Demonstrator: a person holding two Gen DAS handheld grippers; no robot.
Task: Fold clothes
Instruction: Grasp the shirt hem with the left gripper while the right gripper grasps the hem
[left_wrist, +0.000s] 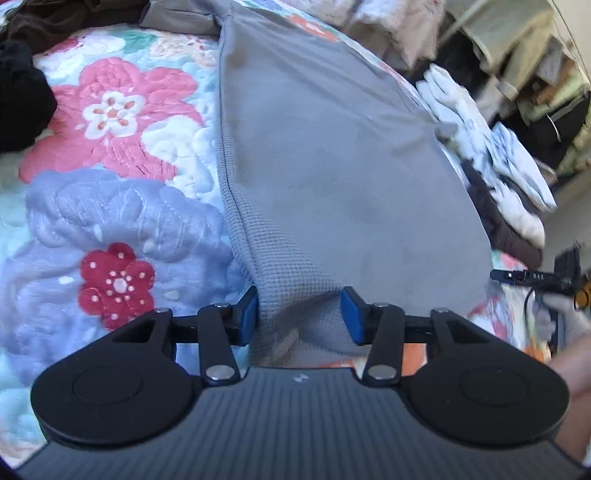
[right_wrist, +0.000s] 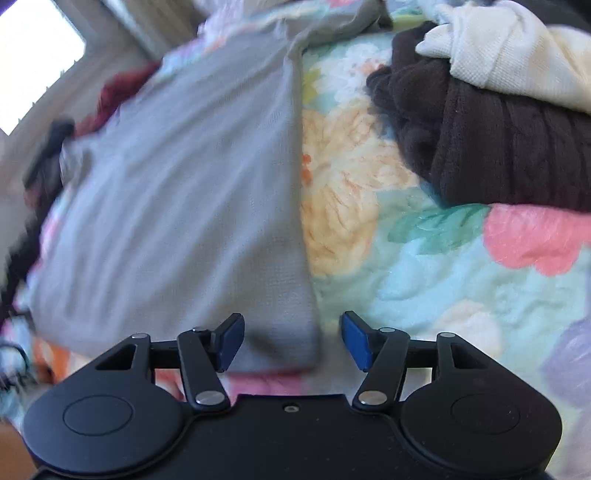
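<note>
A grey waffle-knit garment (left_wrist: 332, 155) lies flat and long on the floral quilt (left_wrist: 110, 147). My left gripper (left_wrist: 299, 314) is open, its blue pads (left_wrist: 248, 314) straddling the garment's bunched near corner, which fills the gap between them. In the right wrist view the same grey garment (right_wrist: 192, 206) stretches away, blurred. My right gripper (right_wrist: 291, 341) is open over its near right corner; the cloth edge lies between the fingers, clear of the right pad (right_wrist: 356, 339). The right gripper (left_wrist: 532, 277) also shows at the left wrist view's right edge, held by a gloved hand (left_wrist: 561, 321).
A dark brown knit (right_wrist: 498, 140) with a cream garment (right_wrist: 517, 48) on top lies right of the grey piece. White and pale-blue clothes (left_wrist: 491, 147) are stacked along the bed edge. Black and brown clothes (left_wrist: 22, 99) sit far left. Cluttered shelves (left_wrist: 535, 55) stand beyond the bed.
</note>
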